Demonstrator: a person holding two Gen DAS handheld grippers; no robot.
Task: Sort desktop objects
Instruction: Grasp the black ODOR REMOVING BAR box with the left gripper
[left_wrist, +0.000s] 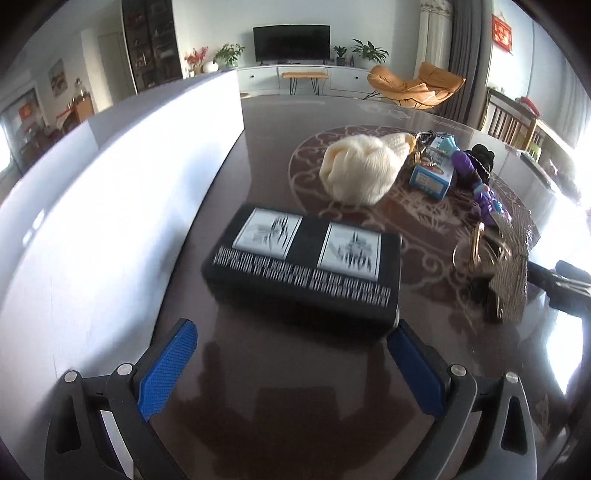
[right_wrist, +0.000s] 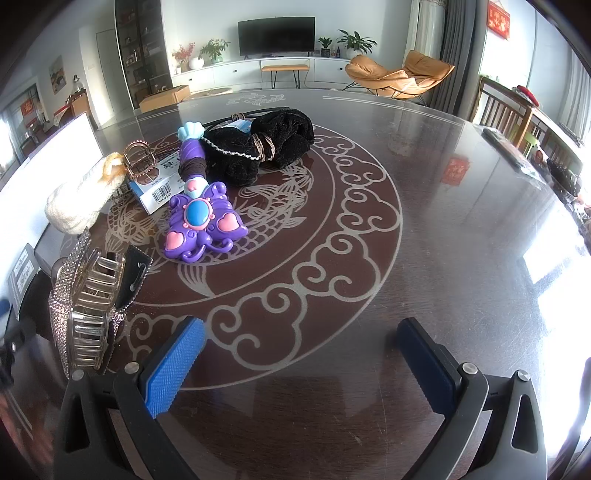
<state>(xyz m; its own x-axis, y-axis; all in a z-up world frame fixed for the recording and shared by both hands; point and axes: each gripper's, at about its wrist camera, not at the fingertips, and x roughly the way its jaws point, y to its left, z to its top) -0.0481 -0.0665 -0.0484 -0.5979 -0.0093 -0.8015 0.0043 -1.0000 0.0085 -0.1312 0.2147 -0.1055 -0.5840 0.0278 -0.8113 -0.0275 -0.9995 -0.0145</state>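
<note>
The left gripper (left_wrist: 291, 343) has its blue fingers (left_wrist: 166, 365) spread wide and holds nothing. The black box with white pictures and writing (left_wrist: 304, 267) lies on the dark shiny surface (left_wrist: 266, 387), just past the fingers and right between them. Its long side runs left to right across the gap. A big white box (left_wrist: 122, 192) stands on its left. The right gripper (right_wrist: 301, 350) is wide and empty too, and farther away, so the left one looks best for this grab.

I see daylight blowing out the right edges, glare across the glossy dark patterned table (right_wrist: 424, 229), fisheye bending at the rims, and motion blur on the black printed box (left_wrist: 306, 266).
</note>
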